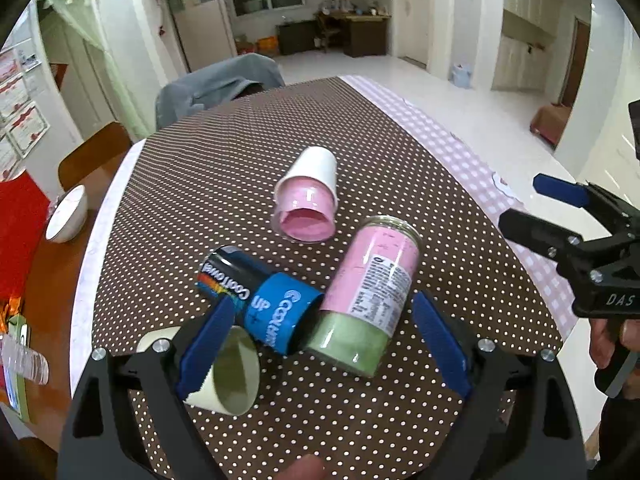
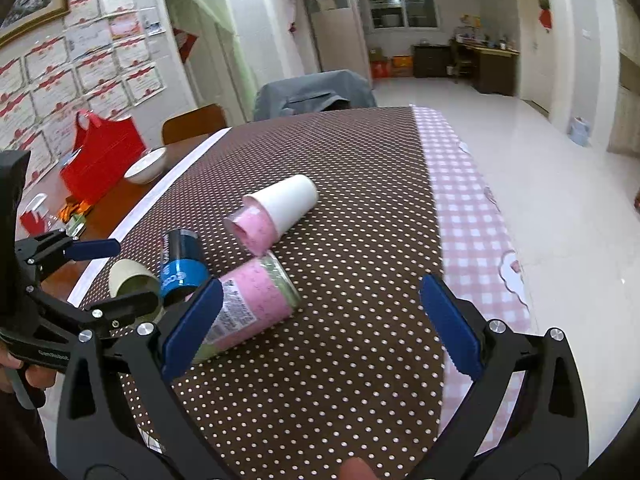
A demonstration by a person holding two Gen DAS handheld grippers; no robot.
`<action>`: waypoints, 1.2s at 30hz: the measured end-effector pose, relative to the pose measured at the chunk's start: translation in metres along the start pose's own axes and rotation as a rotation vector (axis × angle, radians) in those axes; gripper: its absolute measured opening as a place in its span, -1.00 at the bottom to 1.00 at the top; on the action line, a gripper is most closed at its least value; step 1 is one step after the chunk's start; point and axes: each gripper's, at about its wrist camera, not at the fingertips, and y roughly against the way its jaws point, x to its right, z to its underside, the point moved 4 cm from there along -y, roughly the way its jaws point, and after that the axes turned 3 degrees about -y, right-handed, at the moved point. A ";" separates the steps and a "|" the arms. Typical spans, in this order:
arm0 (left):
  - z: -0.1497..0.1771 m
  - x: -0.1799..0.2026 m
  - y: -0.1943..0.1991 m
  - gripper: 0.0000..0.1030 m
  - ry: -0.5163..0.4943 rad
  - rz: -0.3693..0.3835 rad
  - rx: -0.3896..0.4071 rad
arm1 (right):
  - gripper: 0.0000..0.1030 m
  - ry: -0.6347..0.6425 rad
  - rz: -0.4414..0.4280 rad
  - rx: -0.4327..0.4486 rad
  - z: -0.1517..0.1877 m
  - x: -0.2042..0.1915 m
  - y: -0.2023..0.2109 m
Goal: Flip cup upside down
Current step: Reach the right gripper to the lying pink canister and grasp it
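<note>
White paper cup lies on its side mid-counter, nested over a pink cup, mouth toward the cameras. Likely light, thin-walled, crushable; best pinched gently across the body near the closed base, not the rim. Just in front: pink-green jar, blue can and pale cup, all lying down on the dotted counter. Left claw wide, empty, above the can and jar. Right claw wide, empty, near the jar.

White tiled floor, window, fridge
</note>
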 end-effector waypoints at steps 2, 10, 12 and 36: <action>0.002 -0.003 0.005 0.73 0.013 -0.006 0.011 | 0.88 0.026 -0.022 -0.003 -0.004 -0.006 -0.002; 0.012 -0.014 0.023 0.73 0.057 -0.024 0.049 | 0.88 0.207 -0.084 -0.036 -0.012 -0.032 -0.017; 0.016 -0.016 0.026 0.73 0.061 -0.034 0.056 | 0.88 0.264 -0.102 -0.053 -0.011 -0.039 -0.023; 0.073 -0.039 0.013 0.73 0.126 -0.091 -0.012 | 0.87 1.284 -0.372 -0.377 0.045 -0.117 -0.080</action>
